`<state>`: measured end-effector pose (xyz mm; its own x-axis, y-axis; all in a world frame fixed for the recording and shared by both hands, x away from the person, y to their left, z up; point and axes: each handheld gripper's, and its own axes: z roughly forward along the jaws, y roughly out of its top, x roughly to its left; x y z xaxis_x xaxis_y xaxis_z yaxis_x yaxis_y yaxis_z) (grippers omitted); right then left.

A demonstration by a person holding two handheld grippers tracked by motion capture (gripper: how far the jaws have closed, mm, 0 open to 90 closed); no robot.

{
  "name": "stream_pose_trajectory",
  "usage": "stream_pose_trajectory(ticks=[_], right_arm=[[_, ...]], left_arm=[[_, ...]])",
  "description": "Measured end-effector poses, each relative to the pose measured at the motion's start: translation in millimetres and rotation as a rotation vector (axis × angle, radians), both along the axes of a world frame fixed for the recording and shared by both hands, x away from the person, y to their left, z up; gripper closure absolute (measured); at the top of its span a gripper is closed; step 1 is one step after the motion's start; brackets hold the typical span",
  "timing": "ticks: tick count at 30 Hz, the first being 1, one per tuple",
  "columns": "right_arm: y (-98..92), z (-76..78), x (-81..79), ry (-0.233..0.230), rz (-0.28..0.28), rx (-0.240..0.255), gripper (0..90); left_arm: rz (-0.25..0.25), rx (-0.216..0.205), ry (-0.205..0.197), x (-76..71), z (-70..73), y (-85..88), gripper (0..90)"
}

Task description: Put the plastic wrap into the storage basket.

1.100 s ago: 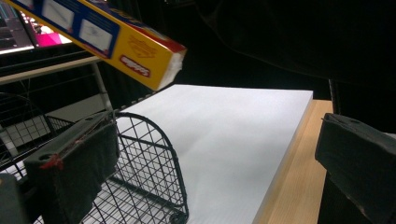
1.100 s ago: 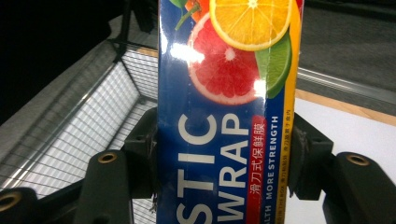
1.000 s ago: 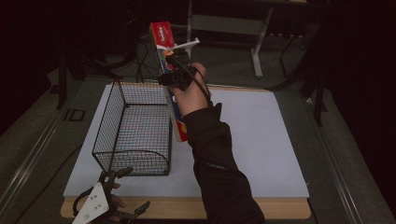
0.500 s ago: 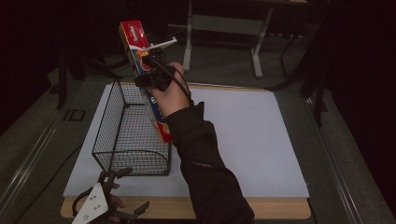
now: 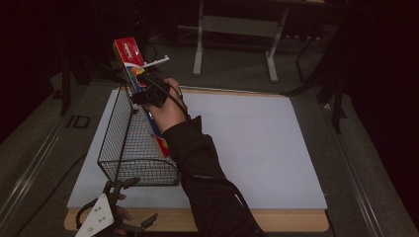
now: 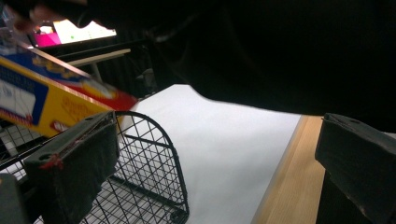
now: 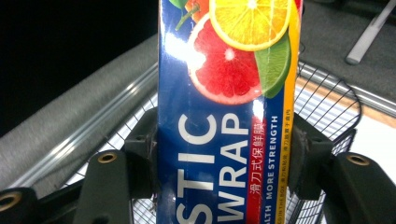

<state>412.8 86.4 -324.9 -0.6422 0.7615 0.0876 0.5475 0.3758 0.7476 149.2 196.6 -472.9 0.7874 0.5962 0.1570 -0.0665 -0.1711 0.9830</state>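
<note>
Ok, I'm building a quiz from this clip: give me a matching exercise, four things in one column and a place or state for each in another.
Things:
1. plastic wrap box
2. wire basket
3. left gripper
4. right gripper

Places or states:
A. standing on the white mat, at its left side
B. clamped between two jaws, tilted over the basket
C. low at the table's near edge, jaws apart
D. shut on a box

Pairs: 1-B, 2-A, 3-C, 4-D
</note>
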Motion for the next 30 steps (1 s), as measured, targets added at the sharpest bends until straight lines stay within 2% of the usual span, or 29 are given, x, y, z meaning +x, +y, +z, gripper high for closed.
stream_pose_trajectory(ticks=[4, 10, 18, 27, 30], right_arm=[[3.9, -18.5, 5.9, 0.044, -0.014, 0.011, 39.9], [10.9, -40.9, 7.7, 0.089, -0.007, -0.002, 39.9], [13.0, -68.8, 11.7, 0.152, -0.014, -0.047, 39.8], [16.4, -84.0, 14.4, 0.212, -0.044, -0.105, 39.7], [17.3, -86.2, 15.1, 0.212, -0.042, -0.112, 39.7]], left_arm=[[-0.004, 0.002, -0.001, -0.1, 0.0, -0.4, 0.2], [-0.003, 0.001, -0.001, 0.1, 0.0, 0.2, 0.2], [-0.004, 0.002, -0.002, 0.2, -0.3, -0.1, 0.2], [-0.005, 0.005, 0.0, 0.5, -0.4, -0.5, 0.2], [-0.006, 0.004, -0.003, 0.3, -0.3, -0.3, 0.2]])
